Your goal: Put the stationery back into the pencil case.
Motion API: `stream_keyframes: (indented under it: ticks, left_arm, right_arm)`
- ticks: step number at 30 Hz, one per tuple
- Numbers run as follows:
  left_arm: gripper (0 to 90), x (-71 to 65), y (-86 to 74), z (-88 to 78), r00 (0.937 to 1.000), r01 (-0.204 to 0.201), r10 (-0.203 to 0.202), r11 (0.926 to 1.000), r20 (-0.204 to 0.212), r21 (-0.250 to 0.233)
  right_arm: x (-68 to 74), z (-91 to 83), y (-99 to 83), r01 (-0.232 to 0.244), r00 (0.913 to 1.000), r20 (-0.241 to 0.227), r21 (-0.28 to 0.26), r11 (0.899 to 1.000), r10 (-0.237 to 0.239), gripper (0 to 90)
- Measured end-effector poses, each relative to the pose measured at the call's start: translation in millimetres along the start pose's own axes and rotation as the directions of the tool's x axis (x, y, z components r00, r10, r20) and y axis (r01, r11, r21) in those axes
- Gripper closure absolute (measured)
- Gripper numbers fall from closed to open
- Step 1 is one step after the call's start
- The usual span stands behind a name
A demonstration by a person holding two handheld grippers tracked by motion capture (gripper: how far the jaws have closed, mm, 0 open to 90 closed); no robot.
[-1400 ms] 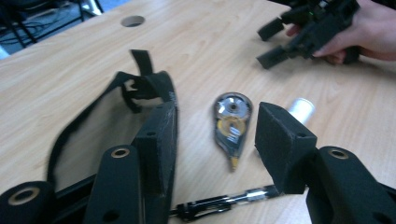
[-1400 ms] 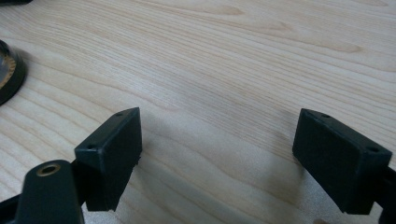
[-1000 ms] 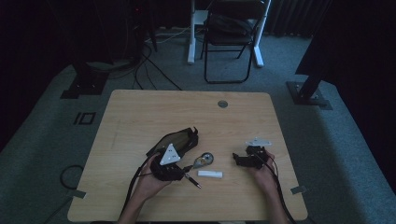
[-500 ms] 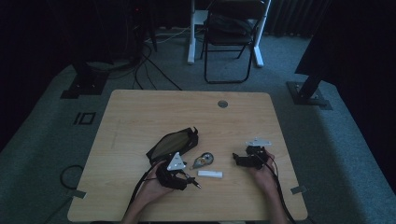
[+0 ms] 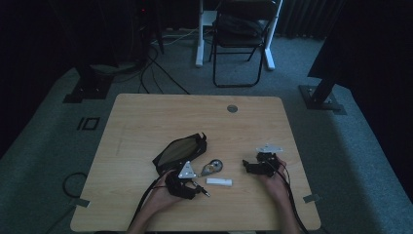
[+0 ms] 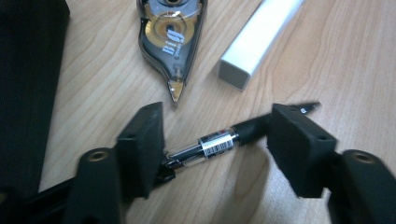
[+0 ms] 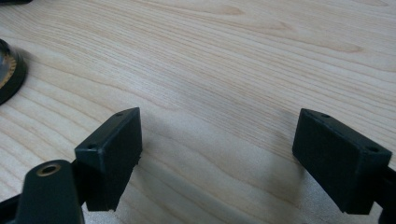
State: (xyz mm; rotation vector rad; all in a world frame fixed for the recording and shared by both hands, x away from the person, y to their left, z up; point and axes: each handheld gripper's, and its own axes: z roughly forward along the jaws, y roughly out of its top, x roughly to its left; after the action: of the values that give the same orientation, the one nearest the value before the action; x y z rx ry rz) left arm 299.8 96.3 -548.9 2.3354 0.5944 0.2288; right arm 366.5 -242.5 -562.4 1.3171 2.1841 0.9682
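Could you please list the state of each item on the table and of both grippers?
pen: lying flat between the open jaws, not gripped
correction tape: lying flat
white cap: lying flat
black pouch: open
left gripper: open
right gripper: open, nothing between its jaws

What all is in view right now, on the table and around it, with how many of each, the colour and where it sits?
Table: one, light wood, centre of the high view.
Pouch: one, black, flat on the table, left of centre.
Correction tape dispenser: one, dark with a gold reel, just right of the pouch.
White stick: one, white, square-ended, below the dispenser.
Pen: one, black with a barcode label, lying between the left gripper's open jaws.
Table grommet: one, grey, near the far edge.
Folding chair: one, black, on the floor beyond the table.
Cables: several, black, on the floor at far left.
Left gripper: one, black, near edge, over the pen.
Right gripper: one, black, open over bare wood at right.
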Motion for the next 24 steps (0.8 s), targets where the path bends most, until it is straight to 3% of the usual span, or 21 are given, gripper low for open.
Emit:
stream_keyframes:
  ticks: [15,20,24]
  left_arm:
    - [69.0,-4.4,-16.5,-17.0,0.9998,-0.018,0.018,0.9998,0.000,0.008]
    - [71.1,-6.6,-15.0,-16.9,0.9995,-0.030,0.030,0.9994,0.003,0.019]
    - [65.7,-9.1,-10.9,-12.7,0.9989,-0.044,0.044,0.9989,0.015,0.018]
  right_arm:
    - [0.0,0.0,0.0,0.000,1.0000,0.000,0.000,1.000,0.000,15.8]
    - [0.0,0.0,0.0,0.000,1.0000,0.000,0.000,1.000,0.000,15.8]
    - [0.0,0.0,0.0,0.000,1.0000,0.000,0.000,1.000,0.000,15.8]
